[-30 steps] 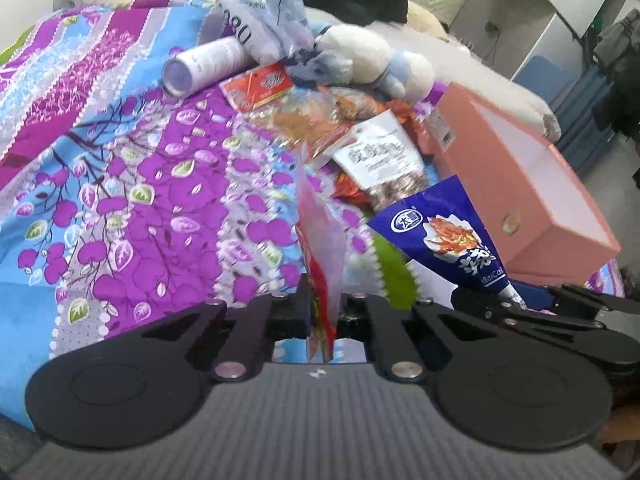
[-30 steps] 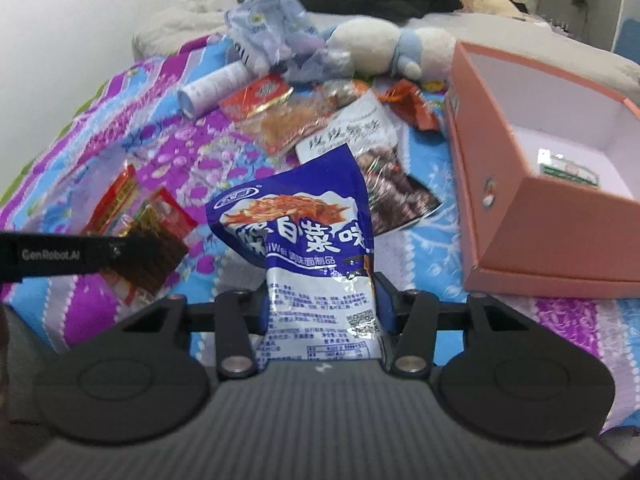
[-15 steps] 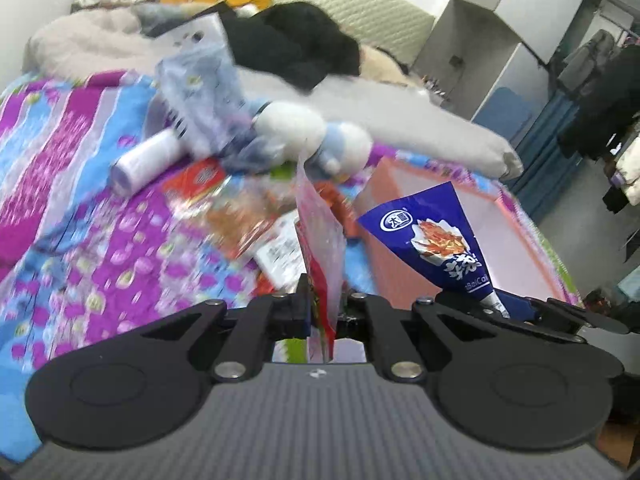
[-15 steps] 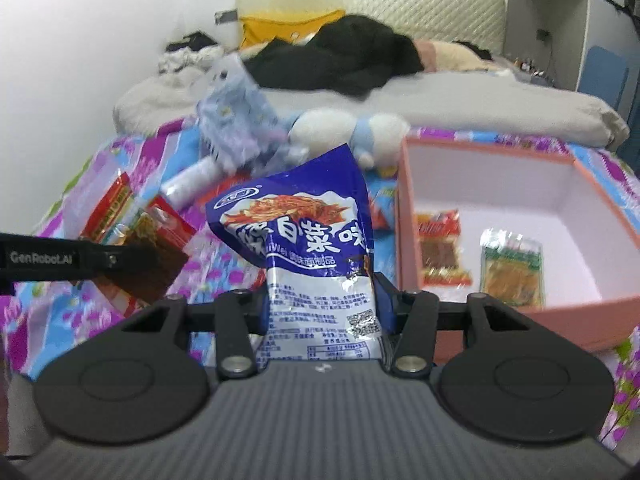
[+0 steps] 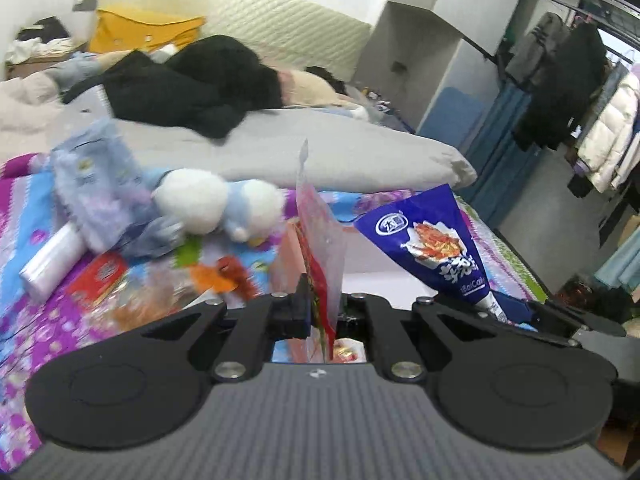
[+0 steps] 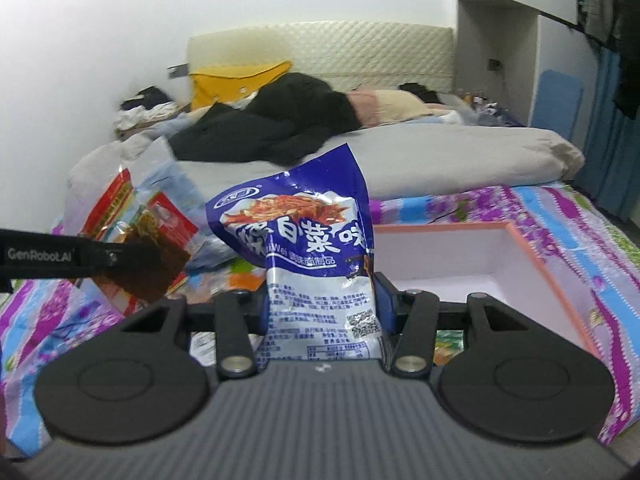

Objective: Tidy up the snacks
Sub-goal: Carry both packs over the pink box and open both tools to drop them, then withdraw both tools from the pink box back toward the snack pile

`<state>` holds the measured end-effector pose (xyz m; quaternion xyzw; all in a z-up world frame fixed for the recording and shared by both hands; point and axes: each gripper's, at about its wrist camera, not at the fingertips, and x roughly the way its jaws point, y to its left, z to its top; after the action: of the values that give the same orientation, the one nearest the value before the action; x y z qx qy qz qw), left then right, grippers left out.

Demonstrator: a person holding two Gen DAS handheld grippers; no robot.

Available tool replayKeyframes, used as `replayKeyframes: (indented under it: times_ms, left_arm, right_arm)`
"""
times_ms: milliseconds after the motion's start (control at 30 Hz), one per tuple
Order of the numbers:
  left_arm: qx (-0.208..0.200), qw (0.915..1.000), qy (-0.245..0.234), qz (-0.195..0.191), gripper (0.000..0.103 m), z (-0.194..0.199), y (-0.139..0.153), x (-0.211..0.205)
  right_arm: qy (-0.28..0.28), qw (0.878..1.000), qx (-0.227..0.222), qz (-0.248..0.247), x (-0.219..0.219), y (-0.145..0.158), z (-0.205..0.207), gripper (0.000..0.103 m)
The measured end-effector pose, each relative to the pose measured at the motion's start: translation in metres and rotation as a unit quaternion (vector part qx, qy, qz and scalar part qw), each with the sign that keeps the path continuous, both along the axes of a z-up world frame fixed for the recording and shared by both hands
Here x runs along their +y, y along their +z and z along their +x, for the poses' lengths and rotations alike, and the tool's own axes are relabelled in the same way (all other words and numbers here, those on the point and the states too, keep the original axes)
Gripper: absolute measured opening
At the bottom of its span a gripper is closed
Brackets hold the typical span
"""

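While both grippers hang above the bed, each carries 1 packet; the pink box is the target, judged from the task.

Right gripper [image 6: 322, 300]: jaws clamped on the blue snack bag [image 6: 308, 248], pressing its 2 side edges low down. Bag stands upright between the jaws, long axis running forward and up, printed face toward the camera.

Just ahead of these jaws and to their right lies the pink box [image 6: 532, 256], open side up, pale interior showing. Its near wall is hidden behind the gripper body; its left rim sits just beyond the bag's right edge. 2 small packets appear to lie on the box floor, low behind the linkage; too obscured to confirm.

Left gripper [image 5: 324, 312]: jaws closed together on the thin red packet [image 5: 320, 240], held edge-on and upright, long axis rising from the jaws. Box interior shows directly ahead of and below these jaws, partly screened by the packet.

Judgement: both hands are about level with the box; the right one is nearer its opening. Next move turns on carrying each packet forward and down over the rim before release.

Left of both jaws: loose snacks [image 5: 100, 276] on the floral bedspread [image 5: 24, 208]. Farther: plush toy [image 5: 216, 204], then grey duvet [image 6: 460, 152].
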<state>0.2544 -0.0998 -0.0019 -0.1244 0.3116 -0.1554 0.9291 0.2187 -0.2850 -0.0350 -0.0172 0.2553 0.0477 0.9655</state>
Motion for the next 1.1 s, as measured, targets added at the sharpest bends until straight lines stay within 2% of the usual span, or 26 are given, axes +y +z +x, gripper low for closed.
replayKeyframes:
  times_ms: [267,500,867,900,933,967,1000,1067,1100]
  left_arm:
    - [0.029,0.9985,-0.044,0.015,0.008,0.058,-0.016,-0.064]
    - [0.072,0.9938,-0.074,0.040,0.008,0.097,-0.058,-0.108]
    - [0.140,0.9838,-0.087,0.072,0.009,0.132,-0.114,-0.130]
    - [0.144,0.9825,-0.088,0.079,0.011,0.133,-0.117,-0.131]
    - [0.149,0.9813,-0.090,0.082,0.016,0.135,-0.119,-0.132]
    - [0.152,0.9810,-0.091,0.080,0.032,0.136,-0.121,-0.130]
    - [0.153,0.9814,-0.087,0.078,0.053,0.135,-0.120,-0.129]
    - [0.133,0.9842,-0.082,0.083,0.068,0.129,-0.114,-0.126]
    - [0.125,0.9851,-0.079,0.087,0.071,0.125,-0.109,-0.126]
  right_arm:
    - [-0.041,0.999,0.027,0.000,-0.052,-0.021,0.034,0.051]
    - [-0.070,0.995,0.069,0.012,-0.089,-0.058,0.056,0.051]
    - [-0.087,0.986,0.140,0.037,-0.115,-0.114,0.082,0.053]
    - [-0.089,0.985,0.144,0.036,-0.115,-0.117,0.084,0.055]
    - [-0.092,0.984,0.149,0.035,-0.115,-0.120,0.085,0.061]
    - [-0.096,0.983,0.152,0.035,-0.116,-0.121,0.085,0.065]
    - [-0.097,0.983,0.152,0.039,-0.118,-0.121,0.084,0.070]
    - [-0.095,0.983,0.147,0.049,-0.119,-0.118,0.081,0.070]
    - [-0.095,0.984,0.144,0.050,-0.119,-0.115,0.079,0.070]
